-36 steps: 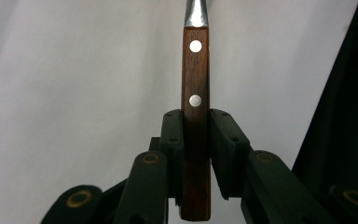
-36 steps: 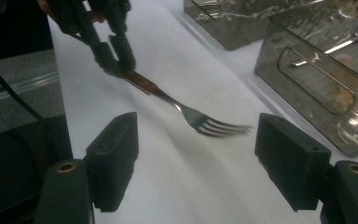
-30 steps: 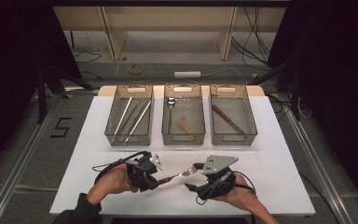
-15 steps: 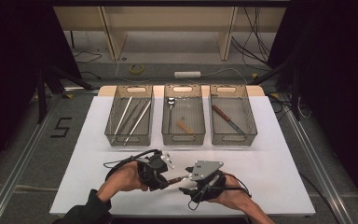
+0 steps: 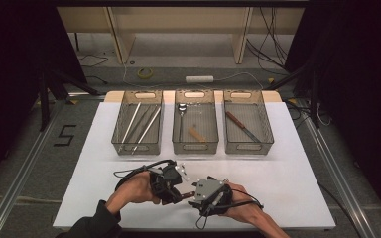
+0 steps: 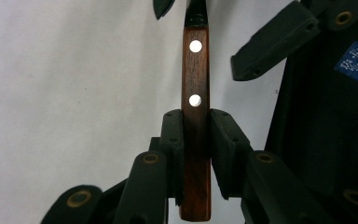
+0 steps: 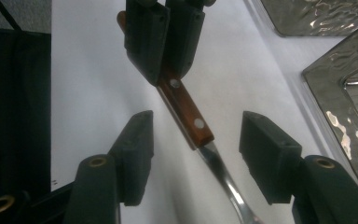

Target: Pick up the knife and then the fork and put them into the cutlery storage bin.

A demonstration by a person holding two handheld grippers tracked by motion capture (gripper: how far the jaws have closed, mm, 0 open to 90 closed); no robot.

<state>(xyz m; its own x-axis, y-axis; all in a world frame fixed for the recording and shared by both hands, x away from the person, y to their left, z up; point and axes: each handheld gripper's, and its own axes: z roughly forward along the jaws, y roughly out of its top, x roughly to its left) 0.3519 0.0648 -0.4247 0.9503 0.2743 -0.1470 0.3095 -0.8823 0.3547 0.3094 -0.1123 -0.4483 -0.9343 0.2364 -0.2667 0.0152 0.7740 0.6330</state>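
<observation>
Left gripper view: the left gripper (image 6: 196,154) clamps the brown wooden riveted handle of a steel utensil (image 6: 196,116); its metal end runs forward between the right gripper's (image 7: 196,154) wide-spread jaws; judged a handover; right should close squarely on the handle's front before left lets go.

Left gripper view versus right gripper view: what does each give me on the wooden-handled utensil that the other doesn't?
Left gripper view: the left gripper shut on the wooden handle, its pads flat against both sides.

Right gripper view: the right gripper open, jaws apart on either side of the utensil without touching it, the metal shaft running out of the handle, and mesh bins at the right.

Both: the two-rivet handle, the left gripper's clamp on it, and the white table.
</observation>
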